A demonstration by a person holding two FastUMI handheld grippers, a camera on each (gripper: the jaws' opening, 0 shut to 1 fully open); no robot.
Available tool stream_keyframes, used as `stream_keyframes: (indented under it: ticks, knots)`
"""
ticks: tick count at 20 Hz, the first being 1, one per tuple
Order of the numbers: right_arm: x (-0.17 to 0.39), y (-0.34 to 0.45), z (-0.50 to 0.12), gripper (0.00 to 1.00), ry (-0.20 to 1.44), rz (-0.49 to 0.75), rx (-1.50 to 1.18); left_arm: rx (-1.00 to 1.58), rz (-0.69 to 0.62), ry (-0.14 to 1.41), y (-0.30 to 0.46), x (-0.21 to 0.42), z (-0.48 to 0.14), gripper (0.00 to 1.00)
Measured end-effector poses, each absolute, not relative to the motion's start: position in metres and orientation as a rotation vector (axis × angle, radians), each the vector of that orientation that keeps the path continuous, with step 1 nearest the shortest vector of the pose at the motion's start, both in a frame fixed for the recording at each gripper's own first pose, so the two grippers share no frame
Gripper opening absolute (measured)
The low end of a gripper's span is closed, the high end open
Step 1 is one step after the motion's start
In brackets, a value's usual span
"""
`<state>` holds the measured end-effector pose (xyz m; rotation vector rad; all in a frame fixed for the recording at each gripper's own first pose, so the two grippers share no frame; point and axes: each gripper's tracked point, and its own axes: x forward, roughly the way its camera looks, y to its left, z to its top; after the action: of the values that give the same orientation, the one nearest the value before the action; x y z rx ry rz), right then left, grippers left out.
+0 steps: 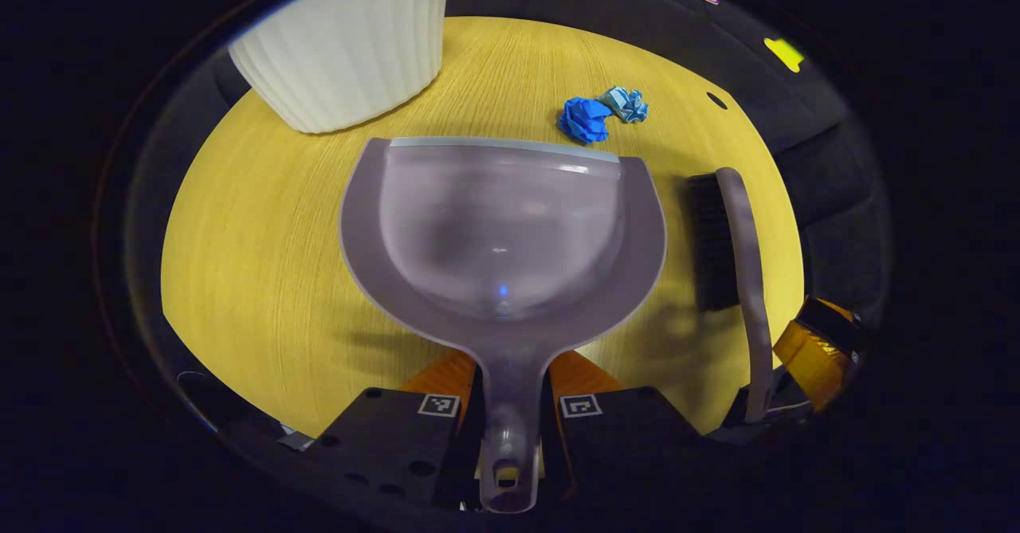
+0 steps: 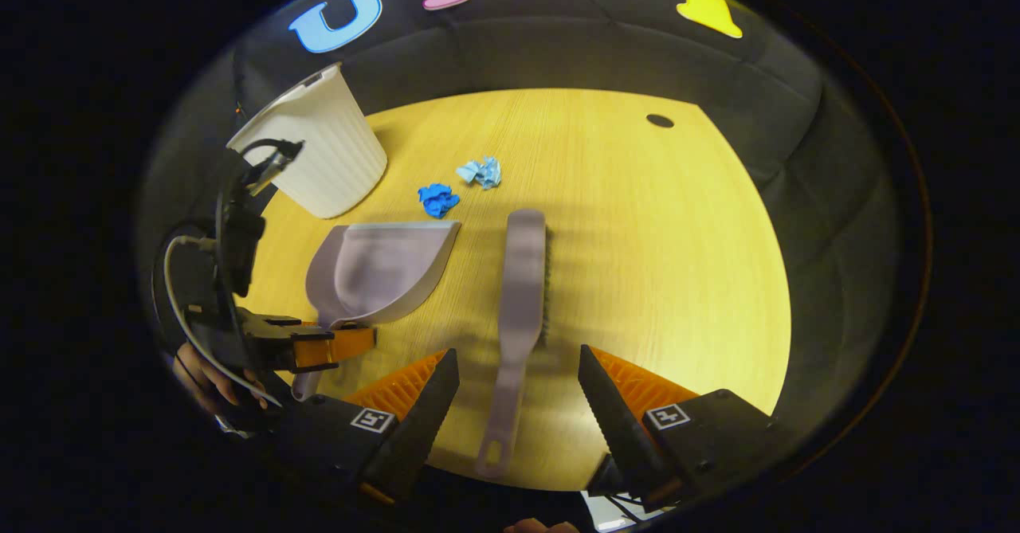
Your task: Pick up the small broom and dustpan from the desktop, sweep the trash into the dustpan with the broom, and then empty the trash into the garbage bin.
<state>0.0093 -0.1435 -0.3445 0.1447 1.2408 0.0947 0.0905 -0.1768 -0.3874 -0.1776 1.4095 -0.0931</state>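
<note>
Dustpan (image 1: 510, 230) handle sits nearest in the left gripper view, clamped between both fingers of the left gripper (image 1: 510, 429), with the grey pan resting on the yellow desktop (image 1: 263, 262) and its lip facing the far side. In the right gripper view, the right gripper (image 2: 518, 405) stands wide open with its fingers either side of the broom (image 2: 518, 294) handle, touching neither side. That broom lies flat just right of the dustpan, bristles turned away from it. Beyond the pan's lip lie a dark blue paper wad (image 1: 584, 119) and a pale blue paper wad (image 1: 626, 104), side by side. Farther left stands the white ribbed garbage bin (image 1: 351, 47).
</note>
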Motion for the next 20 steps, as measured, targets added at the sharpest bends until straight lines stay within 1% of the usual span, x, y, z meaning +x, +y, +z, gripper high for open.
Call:
stream_keyframes:
  ticks: [3,5,6,7,8,9,10,11,12,13,14,15,16,17,19,20]
  knots:
    - [-0.001,-0.143,-0.369,0.99,1.407,0.046,0.187,-0.184,-0.104,1.366,-0.176,0.089,-0.386,0.30]
    - [0.000,-0.148,-0.383,0.99,1.464,-0.005,0.203,-0.207,-0.107,1.338,-0.177,0.092,-0.387,0.30]
    - [0.002,-0.148,-0.390,0.99,1.486,-0.018,0.206,-0.215,-0.109,1.330,-0.177,0.090,-0.388,0.31]
    - [0.000,-0.147,-0.396,0.99,1.518,-0.028,0.204,-0.218,-0.111,1.322,-0.177,0.089,-0.388,0.30]
    - [0.000,-0.146,-0.401,0.92,1.537,-0.033,0.202,-0.216,-0.114,1.319,-0.177,0.088,-0.389,0.30]
    - [0.000,-0.146,-0.405,0.99,1.550,-0.035,0.190,-0.213,-0.117,1.315,-0.177,0.089,-0.389,0.31]
    - [-0.002,-0.147,-0.409,0.99,1.561,-0.037,0.169,-0.211,-0.122,1.311,-0.178,0.089,-0.389,0.29]
    - [-0.003,-0.146,-0.411,0.99,1.572,-0.035,0.152,-0.211,-0.127,1.309,-0.178,0.089,-0.389,0.31]
    - [-0.006,-0.142,-0.413,0.88,1.589,-0.032,0.142,-0.215,-0.134,1.306,-0.178,0.088,-0.389,0.29]
    - [-0.006,-0.141,-0.415,0.91,1.592,-0.034,0.127,-0.222,-0.139,1.302,-0.177,0.089,-0.389,0.30]
    - [-0.005,-0.142,-0.419,0.74,1.588,-0.036,0.104,-0.227,-0.143,1.300,-0.177,0.088,-0.388,0.30]
    - [-0.003,-0.141,-0.420,0.70,1.578,-0.037,0.087,-0.229,-0.147,1.297,-0.177,0.088,-0.388,0.30]
    - [0.001,-0.141,-0.421,0.75,1.571,-0.028,0.075,-0.229,-0.150,1.297,-0.177,0.088,-0.389,0.30]
    - [0.003,-0.145,-0.421,0.61,1.577,-0.027,0.039,-0.229,-0.151,1.297,-0.177,0.089,-0.388,0.30]
    - [0.012,-0.149,-0.420,0.49,1.559,-0.022,0.021,-0.227,-0.152,1.296,-0.177,0.088,-0.388,0.30]
    - [0.014,-0.147,-0.421,0.33,1.564,-0.015,0.035,-0.235,-0.152,1.297,-0.177,0.088,-0.388,0.31]
